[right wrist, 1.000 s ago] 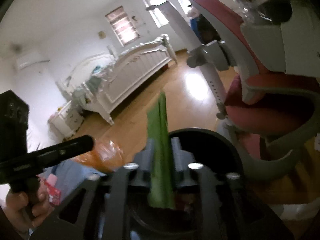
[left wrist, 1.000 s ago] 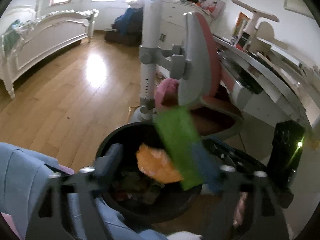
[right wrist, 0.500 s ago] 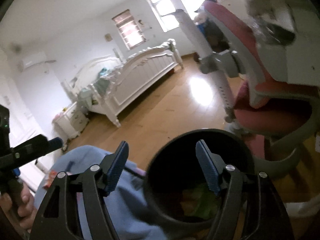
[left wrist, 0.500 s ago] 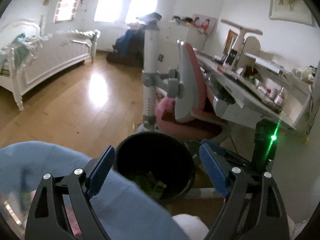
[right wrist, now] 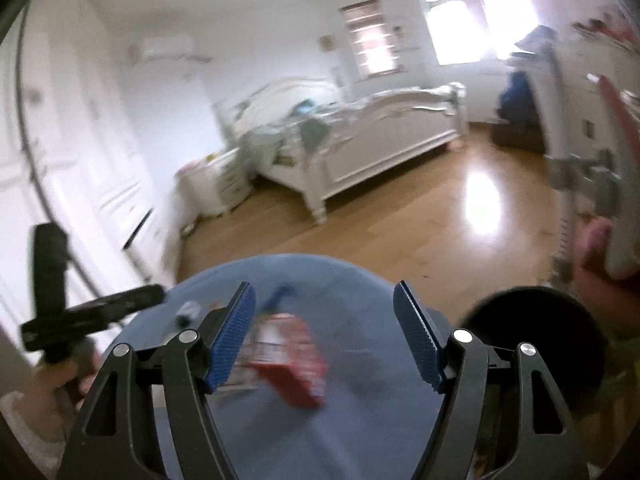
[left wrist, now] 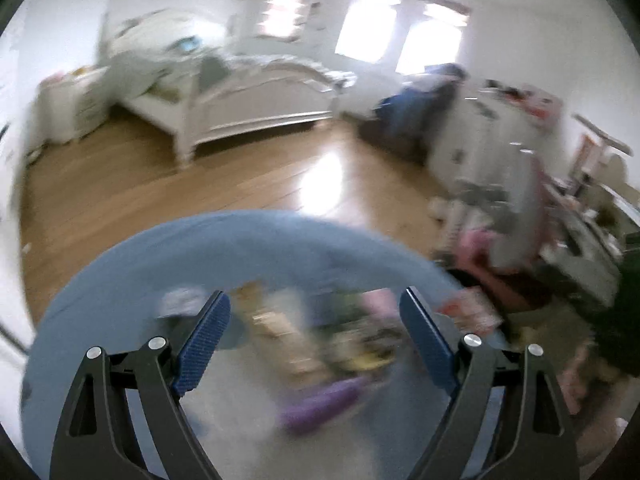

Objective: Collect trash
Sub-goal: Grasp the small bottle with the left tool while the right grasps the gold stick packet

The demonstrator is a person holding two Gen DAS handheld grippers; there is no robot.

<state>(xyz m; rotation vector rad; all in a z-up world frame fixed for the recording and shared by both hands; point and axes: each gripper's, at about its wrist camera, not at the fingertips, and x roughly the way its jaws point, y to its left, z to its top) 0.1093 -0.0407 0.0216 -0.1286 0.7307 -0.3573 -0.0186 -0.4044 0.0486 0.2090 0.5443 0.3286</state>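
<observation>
- Both my grippers stood wide and empty: left gripper [left wrist: 314, 334], right gripper [right wrist: 324, 330].
- On the blue round table [right wrist: 360, 284], a red packet [right wrist: 294, 354] lay near its left edge, still uncollected.
- Beyond its right edge stood the black bin [right wrist: 536, 344].

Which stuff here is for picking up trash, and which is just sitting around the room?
For the job:
- red wrapper on the blue round table
- blurry litter pile
- black bin
- left gripper and right gripper, both open

Just around:
- white bed
- pink chair
- nightstand
</observation>
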